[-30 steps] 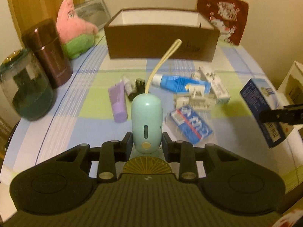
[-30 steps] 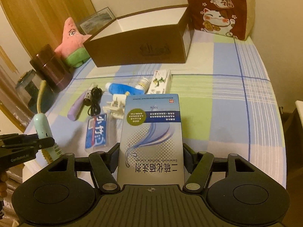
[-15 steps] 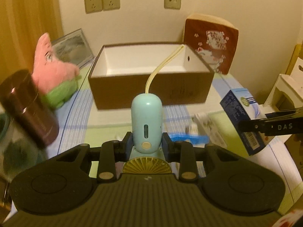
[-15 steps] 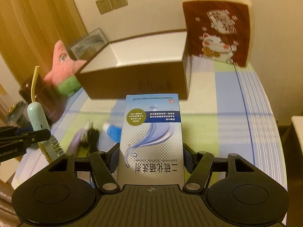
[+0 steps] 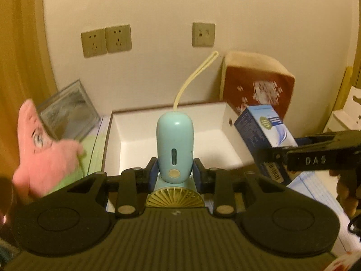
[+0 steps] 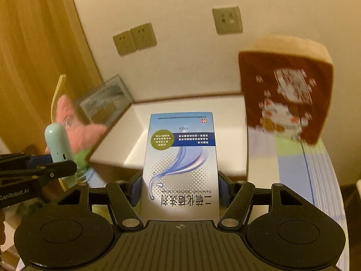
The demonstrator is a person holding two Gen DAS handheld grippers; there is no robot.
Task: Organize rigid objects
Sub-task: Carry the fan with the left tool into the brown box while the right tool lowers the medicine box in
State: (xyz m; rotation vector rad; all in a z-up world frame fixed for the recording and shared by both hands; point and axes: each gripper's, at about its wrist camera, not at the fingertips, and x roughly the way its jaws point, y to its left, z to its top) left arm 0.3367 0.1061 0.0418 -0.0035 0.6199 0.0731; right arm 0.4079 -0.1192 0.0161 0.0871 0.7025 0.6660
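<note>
My left gripper (image 5: 174, 171) is shut on a mint-green handheld fan (image 5: 174, 144) with a yellow loop strap, held above the open brown cardboard box (image 5: 140, 140) with a white inside. My right gripper (image 6: 180, 185) is shut on a blue-and-white lotion box (image 6: 180, 162), held over the same cardboard box (image 6: 191, 117). In the left wrist view the lotion box (image 5: 266, 128) and the right gripper (image 5: 270, 155) show at the right, at the box's right wall. In the right wrist view the fan (image 6: 57, 142) and the left gripper (image 6: 56, 162) show at the left.
A pink star plush (image 5: 42, 151) and a picture frame (image 5: 65, 113) stand left of the box. A brown cat-print cushion (image 6: 286, 94) stands at its right. Wall sockets (image 5: 106, 40) are behind. The checked tablecloth (image 6: 304, 171) shows at the right.
Both grippers have risen and moved forward from over the scattered items to above the cardboard box, each still holding its object. The table items have dropped out of view.
</note>
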